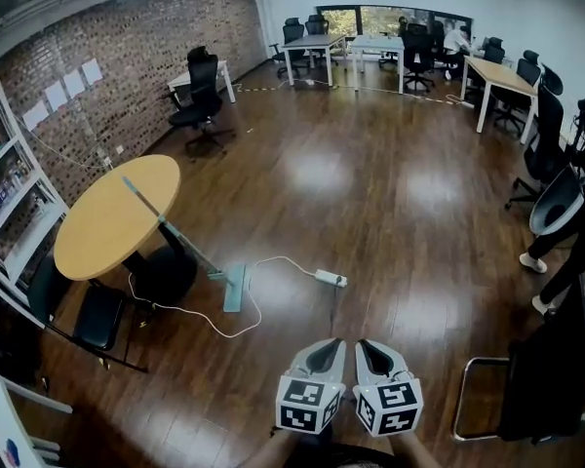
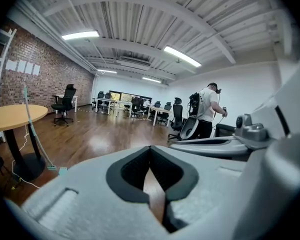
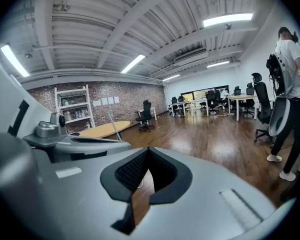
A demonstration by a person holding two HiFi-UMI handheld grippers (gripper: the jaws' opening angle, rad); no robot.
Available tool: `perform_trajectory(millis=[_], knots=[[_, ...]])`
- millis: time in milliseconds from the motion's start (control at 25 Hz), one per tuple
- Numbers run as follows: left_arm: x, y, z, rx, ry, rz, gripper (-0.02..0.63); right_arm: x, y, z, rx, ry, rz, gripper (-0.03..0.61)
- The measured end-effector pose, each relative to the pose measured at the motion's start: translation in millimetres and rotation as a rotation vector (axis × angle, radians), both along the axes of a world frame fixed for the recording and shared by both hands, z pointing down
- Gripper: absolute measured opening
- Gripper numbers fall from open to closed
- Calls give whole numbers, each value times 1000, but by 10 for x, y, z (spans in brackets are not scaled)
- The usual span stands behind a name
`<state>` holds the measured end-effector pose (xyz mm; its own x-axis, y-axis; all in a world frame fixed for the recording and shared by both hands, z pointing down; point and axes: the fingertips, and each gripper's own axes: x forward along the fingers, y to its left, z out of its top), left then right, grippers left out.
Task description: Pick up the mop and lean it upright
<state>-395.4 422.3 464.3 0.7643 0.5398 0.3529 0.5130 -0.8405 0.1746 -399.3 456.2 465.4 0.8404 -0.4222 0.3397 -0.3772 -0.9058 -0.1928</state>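
The mop (image 1: pixel 180 242) has a thin pale-green handle that leans against the edge of the round wooden table (image 1: pixel 102 224). Its flat head (image 1: pixel 236 287) rests on the wood floor. In the left gripper view the mop (image 2: pixel 34 130) stands at the far left beside the table (image 2: pixel 12 115). The right gripper view shows its handle (image 3: pixel 113 120) over the table (image 3: pixel 102 129). My left gripper (image 1: pixel 328 347) and right gripper (image 1: pixel 368 347) are side by side at the bottom middle, well short of the mop. Both are shut with nothing in them (image 2: pixel 150 156) (image 3: pixel 149 156).
A white power strip (image 1: pixel 330 279) with a looping cable lies on the floor between me and the mop. A black chair (image 1: pixel 97 315) sits by the table, a white shelf (image 1: pixel 10 193) stands at left. A person (image 1: pixel 565 252) and a chair (image 1: pixel 531 383) are at right.
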Motion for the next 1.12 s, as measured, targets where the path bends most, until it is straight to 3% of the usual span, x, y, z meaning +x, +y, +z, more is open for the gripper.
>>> perform_trajectory(millis=[200, 520, 880, 1120], knots=[[734, -334, -94, -22, 8, 44, 3, 688, -270, -56, -13, -9, 34, 2], [1611, -978, -74, -44, -19, 88, 3, 1579, -933, -103, -26, -9, 64, 2], [2231, -791, 52, -48, -42, 153, 4, 2228, -891, 15, -36, -23, 87, 1], [2914, -676, 81, -28, -39, 164, 3, 2945, -794, 48, -13, -17, 88, 1]])
